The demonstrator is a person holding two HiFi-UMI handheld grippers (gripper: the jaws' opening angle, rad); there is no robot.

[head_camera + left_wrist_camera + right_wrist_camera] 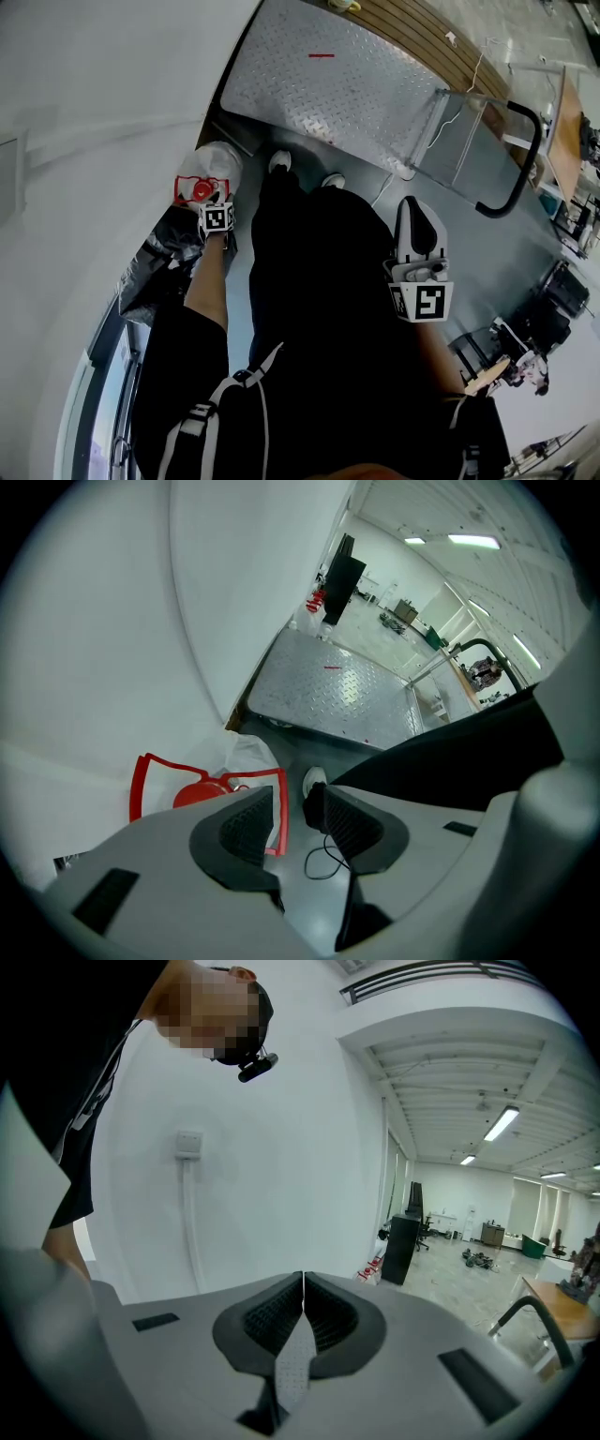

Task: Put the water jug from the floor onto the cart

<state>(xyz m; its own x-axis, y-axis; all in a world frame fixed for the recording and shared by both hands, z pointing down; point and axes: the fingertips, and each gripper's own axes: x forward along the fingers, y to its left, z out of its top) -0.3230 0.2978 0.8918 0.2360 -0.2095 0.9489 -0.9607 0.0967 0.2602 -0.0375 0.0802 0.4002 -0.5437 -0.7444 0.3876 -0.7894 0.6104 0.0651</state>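
Note:
The water jug (208,173) stands on the grey floor by the white wall, a clear bottle with a red cap (200,794) and a red carry handle (278,819). My left gripper (298,813) points steeply down right above it, jaws open; the handle's right bar runs through the gap close to the left pad, which does not press on it. In the head view only the left gripper's marker cube (217,218) shows clearly. The cart (328,89), a diamond-plate platform with a black push handle (521,159), stands just beyond the jug. My right gripper (303,1283) hangs shut and empty at my right side (417,211).
A curved white wall runs along the left. A dark plastic bag (155,267) lies beside the jug. My shoes (279,161) stand between jug and cart. A thin black cable (323,860) lies on the floor. Desks and equipment (553,319) stand at right.

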